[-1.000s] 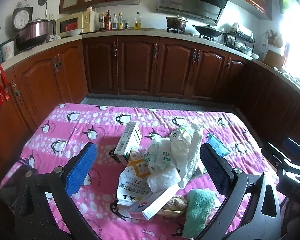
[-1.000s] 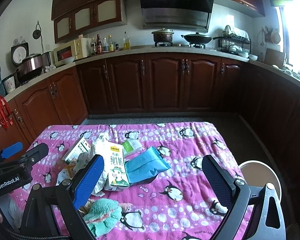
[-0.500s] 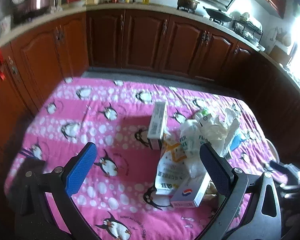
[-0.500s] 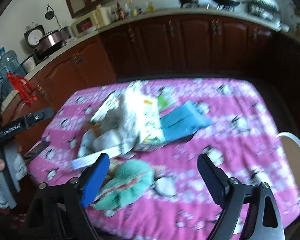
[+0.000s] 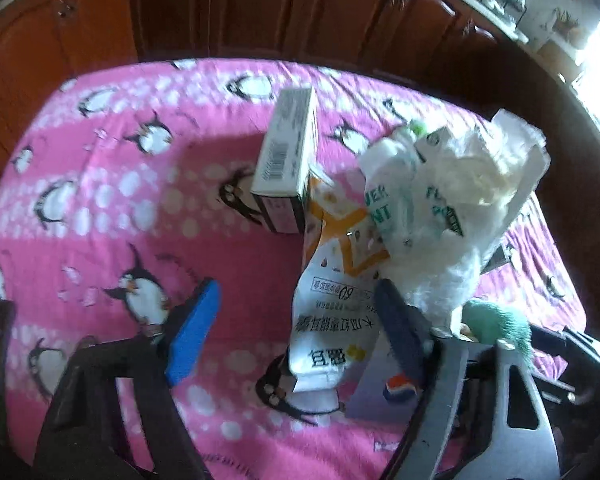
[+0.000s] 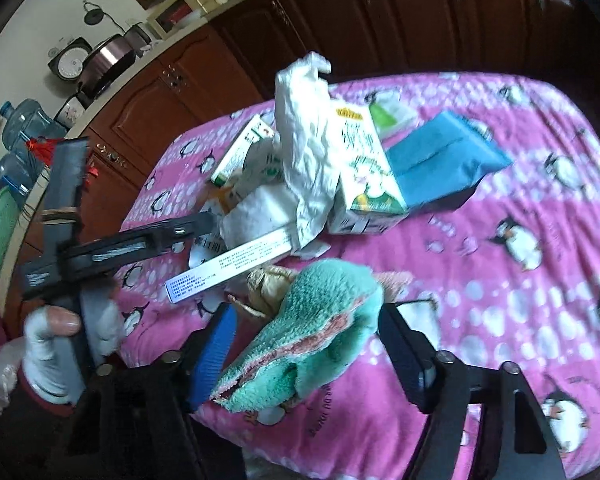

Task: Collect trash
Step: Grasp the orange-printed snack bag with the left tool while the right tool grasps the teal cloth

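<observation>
A heap of trash lies on the pink penguin cloth (image 5: 100, 200). My left gripper (image 5: 300, 328) is open, low over the cloth, its jaws either side of a white and orange printed packet (image 5: 332, 300). Beyond it are a white carton box (image 5: 286, 160) and crumpled white plastic bags (image 5: 440, 208). My right gripper (image 6: 306, 344) is open, its jaws either side of a teal towel (image 6: 312, 328). Behind the towel lie a long white box (image 6: 228, 266), a milk carton (image 6: 364, 172), a blue pouch (image 6: 436, 164) and a white bag (image 6: 308, 148). The left gripper's body (image 6: 112, 248) shows at the left of the right wrist view.
Dark wooden cabinets (image 6: 380, 20) ring the table on the far and left sides. A counter with a rice cooker (image 6: 108, 60) and water bottles (image 6: 24, 124) stands at the left. The towel also shows in the left wrist view (image 5: 496, 320).
Both grippers have dropped and tilted down toward the heap. The left one now straddles the printed packet, the right one the teal towel. Both stay open.
</observation>
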{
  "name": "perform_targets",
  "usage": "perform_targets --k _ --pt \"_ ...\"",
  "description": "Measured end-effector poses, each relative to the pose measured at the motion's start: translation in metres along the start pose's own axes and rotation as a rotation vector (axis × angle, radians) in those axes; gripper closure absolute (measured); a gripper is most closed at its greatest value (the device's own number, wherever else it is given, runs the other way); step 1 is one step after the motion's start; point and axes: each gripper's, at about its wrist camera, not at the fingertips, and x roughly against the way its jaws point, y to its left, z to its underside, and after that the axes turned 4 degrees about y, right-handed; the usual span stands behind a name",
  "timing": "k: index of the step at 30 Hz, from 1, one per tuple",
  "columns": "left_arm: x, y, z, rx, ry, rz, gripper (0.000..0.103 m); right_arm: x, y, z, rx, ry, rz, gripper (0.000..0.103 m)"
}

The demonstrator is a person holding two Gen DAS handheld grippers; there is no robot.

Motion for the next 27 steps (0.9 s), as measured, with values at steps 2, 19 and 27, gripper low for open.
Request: perform_targets --k 2,19,27 --pt "-0.011 -0.002 -0.003 0.001 0.035 0.025 0.053 -0.007 -0.003 0.000 -0.011 0.017 -0.012 0.046" --pt "0.044 0.018 -0.001 -0.029 -0.062 0.046 0.097 0.019 0.000 0.000 0.021 -0.036 -0.034 0.093" --pt "0.079 0.023 0.006 -0.028 -0.146 0.014 0.097 0.018 -0.013 -0.002 -0.061 -0.031 0.025 0.028"
